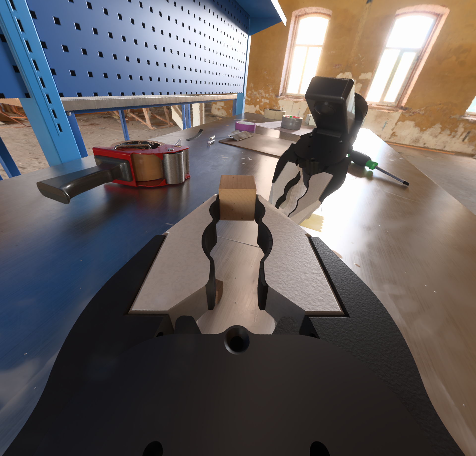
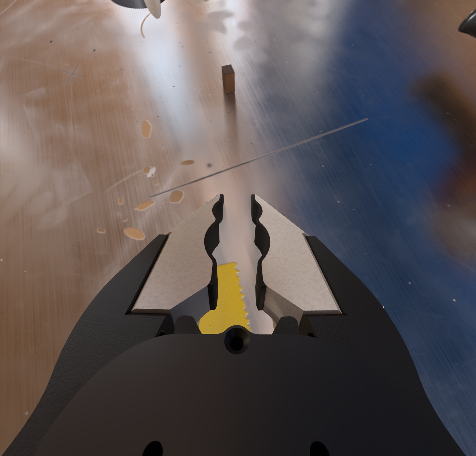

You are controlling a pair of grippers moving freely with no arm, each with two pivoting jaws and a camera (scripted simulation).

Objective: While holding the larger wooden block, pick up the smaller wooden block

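No writing that I can read is showing on anything here.

My left gripper is clamping the big block between its fingertips, lifted off the table. It is a pale, fine-grained wooden cube, sitting square with one face toward my camera; being nearly cubic, it has no clear long axis. Farther left on the table, a red tape gun is lying on its side, handle pointing left.

My right gripper is hanging over the table with its fingers apart, gripping nothing. Ahead of the tips, well apart from them, the small block is standing on the table: a darker brown, narrow piece, upright on its end, so its long axis is running vertically. A yellow scrap with a jagged edge is lying on the table under my right fingers.
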